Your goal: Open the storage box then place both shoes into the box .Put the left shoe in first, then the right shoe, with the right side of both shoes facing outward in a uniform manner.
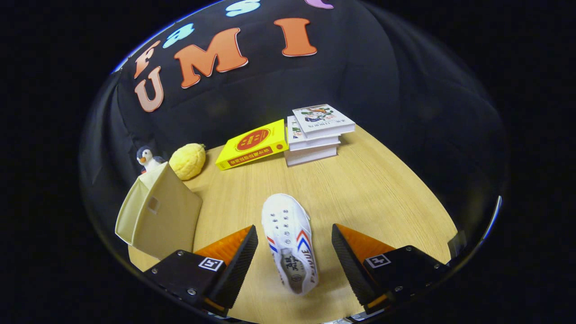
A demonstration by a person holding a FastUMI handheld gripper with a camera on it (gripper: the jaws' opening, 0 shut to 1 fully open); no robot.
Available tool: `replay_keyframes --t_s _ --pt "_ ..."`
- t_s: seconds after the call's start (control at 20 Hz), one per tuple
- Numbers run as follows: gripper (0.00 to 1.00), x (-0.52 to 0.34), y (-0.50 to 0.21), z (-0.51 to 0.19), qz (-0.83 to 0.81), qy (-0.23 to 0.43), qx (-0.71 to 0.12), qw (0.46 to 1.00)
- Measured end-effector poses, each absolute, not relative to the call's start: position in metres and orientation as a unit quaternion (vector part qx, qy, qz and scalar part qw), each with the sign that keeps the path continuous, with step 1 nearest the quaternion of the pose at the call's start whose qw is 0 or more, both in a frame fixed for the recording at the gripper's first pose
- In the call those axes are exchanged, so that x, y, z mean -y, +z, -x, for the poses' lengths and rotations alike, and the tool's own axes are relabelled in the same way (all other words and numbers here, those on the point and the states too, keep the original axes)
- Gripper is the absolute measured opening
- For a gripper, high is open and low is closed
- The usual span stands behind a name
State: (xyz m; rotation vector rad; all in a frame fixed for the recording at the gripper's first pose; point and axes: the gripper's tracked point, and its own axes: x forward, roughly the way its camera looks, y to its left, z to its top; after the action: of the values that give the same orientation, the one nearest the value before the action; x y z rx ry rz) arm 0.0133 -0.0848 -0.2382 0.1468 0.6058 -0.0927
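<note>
My gripper (294, 252) hangs over the wooden table (360, 189) with its two fingers (236, 265) spread wide. It has hold of nothing. Between the fingers lies a white shoe (290, 240), flat on the tabletop, sole down, toe pointing away from me and heel nearest my end. There is bare wood on either side of the shoe, so neither finger touches it. Red and blue stripes mark both flanks of the shoe near the lacing, and its opening faces up toward me.

Off to my left, just beyond the left finger, stands the cream storage box (157, 213). One panel of it tilts upward to a point; I think that is the lid or flap standing open, but from this angle I cannot see inside.

Behind the box, against the black cloth wall, sits a small penguin toy (147, 158), and just beside it a yellow lumpy plush (188, 160). Farther along the back of the table a yellow book (252, 145) leans with one edge against a stack of white books (317, 132), well beyond the shoe.
</note>
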Motion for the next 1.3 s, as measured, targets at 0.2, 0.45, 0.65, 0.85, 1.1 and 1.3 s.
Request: replay_keyframes --t_s 0.2,0.45,0.65,0.85,1.1,1.3 --pt "0.99 0.099 -0.274 -0.007 -0.073 -0.043 -0.314 0.946" --pt "0.99 0.099 -0.306 -0.01 -0.086 -0.033 -0.333 0.938" --pt "0.89 0.09 -0.319 -0.016 -0.09 -0.013 -0.344 0.934" --pt "0.65 0.079 -0.326 -0.018 -0.068 0.013 -0.355 0.932" --pt "0.42 0.073 -0.328 -0.016 -0.048 0.028 -0.367 0.929" --pt "0.35 0.074 -0.323 -0.015 -0.026 0.025 -0.401 0.915"
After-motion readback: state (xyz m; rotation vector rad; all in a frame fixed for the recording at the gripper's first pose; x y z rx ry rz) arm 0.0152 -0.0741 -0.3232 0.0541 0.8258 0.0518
